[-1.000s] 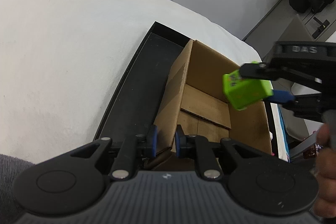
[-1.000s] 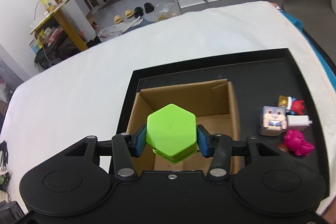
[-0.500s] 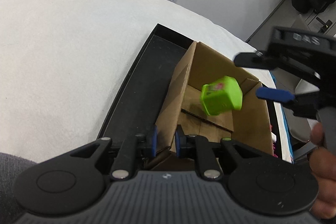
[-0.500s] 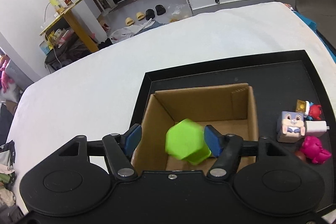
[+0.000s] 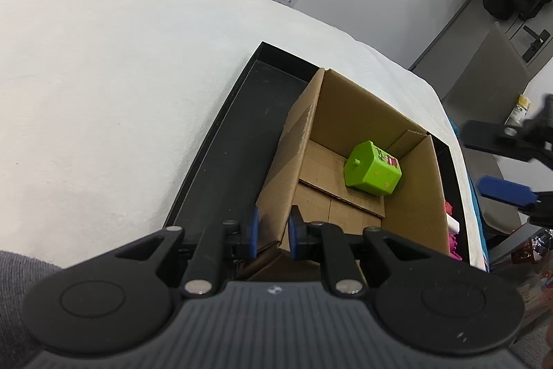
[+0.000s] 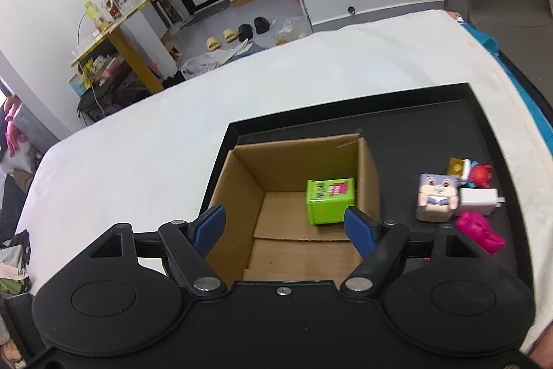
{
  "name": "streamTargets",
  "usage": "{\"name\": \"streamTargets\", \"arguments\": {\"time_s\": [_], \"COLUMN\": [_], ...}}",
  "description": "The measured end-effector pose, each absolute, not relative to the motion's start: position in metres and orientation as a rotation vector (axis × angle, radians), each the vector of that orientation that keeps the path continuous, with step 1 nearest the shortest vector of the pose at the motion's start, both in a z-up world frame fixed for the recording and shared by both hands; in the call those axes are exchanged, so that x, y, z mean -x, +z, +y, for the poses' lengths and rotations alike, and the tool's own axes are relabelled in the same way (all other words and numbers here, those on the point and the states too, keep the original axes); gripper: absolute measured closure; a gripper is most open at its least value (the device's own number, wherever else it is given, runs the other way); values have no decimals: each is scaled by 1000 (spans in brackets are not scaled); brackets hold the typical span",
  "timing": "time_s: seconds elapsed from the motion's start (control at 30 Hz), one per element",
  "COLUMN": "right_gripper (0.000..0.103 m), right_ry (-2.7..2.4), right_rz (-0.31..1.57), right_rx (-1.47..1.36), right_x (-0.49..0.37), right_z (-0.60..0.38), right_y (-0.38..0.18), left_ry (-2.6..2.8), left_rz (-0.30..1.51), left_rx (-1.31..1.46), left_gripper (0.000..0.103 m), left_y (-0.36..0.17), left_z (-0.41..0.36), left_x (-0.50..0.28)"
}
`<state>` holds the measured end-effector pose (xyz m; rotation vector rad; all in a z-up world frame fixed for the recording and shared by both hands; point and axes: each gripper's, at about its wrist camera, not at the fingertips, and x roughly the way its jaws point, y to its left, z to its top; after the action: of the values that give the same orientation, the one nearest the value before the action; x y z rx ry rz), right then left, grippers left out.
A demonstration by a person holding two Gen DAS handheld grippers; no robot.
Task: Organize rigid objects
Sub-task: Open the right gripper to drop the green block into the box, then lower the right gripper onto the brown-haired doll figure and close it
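A green hexagonal box [image 6: 330, 201] [image 5: 373, 169] lies on its side on the floor of the open cardboard box [image 6: 242, 175] [image 5: 363, 113], which stands in a black tray [image 6: 432, 127] [image 5: 235, 140]. My left gripper [image 5: 272, 232] is shut on the near-left wall of the cardboard box. My right gripper [image 6: 285, 227] hovers over the box with its jaws opening and nothing held between them; it also shows at the right edge of the left wrist view [image 5: 497, 165].
On the tray to the right of the cardboard box lie a bunny-faced cube [image 6: 436, 197], a white charger [image 6: 478, 201], a pink figure [image 6: 478, 232], a red crab [image 6: 480, 175] and a small gold piece [image 6: 455, 165]. White cloth [image 6: 138, 140] covers the table around the tray.
My right gripper let go of the green hexagonal box, which fell into the cardboard box and came to rest on its side. The right gripper drew back and to the right. The left gripper kept its hold.
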<state>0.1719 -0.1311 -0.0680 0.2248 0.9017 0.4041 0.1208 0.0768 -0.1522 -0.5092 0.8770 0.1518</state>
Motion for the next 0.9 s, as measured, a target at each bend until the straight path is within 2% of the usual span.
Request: {"name": "streamTargets", "arguments": {"time_s": [0.5, 0.9], "right_gripper": [25, 25], "right_ry": [343, 248], "right_rz": [896, 986], "right_rx": [-230, -326], "right_x": [-167, -172], "right_z": [-192, -235], "right_y": [-66, -109], "left_ry": [222, 298], "left_rz": [860, 827], "left_rx": [485, 464], "left_gripper": [88, 88], "left_y": [-149, -144], "left_z": [71, 66], "left_x": [-119, -111]}}
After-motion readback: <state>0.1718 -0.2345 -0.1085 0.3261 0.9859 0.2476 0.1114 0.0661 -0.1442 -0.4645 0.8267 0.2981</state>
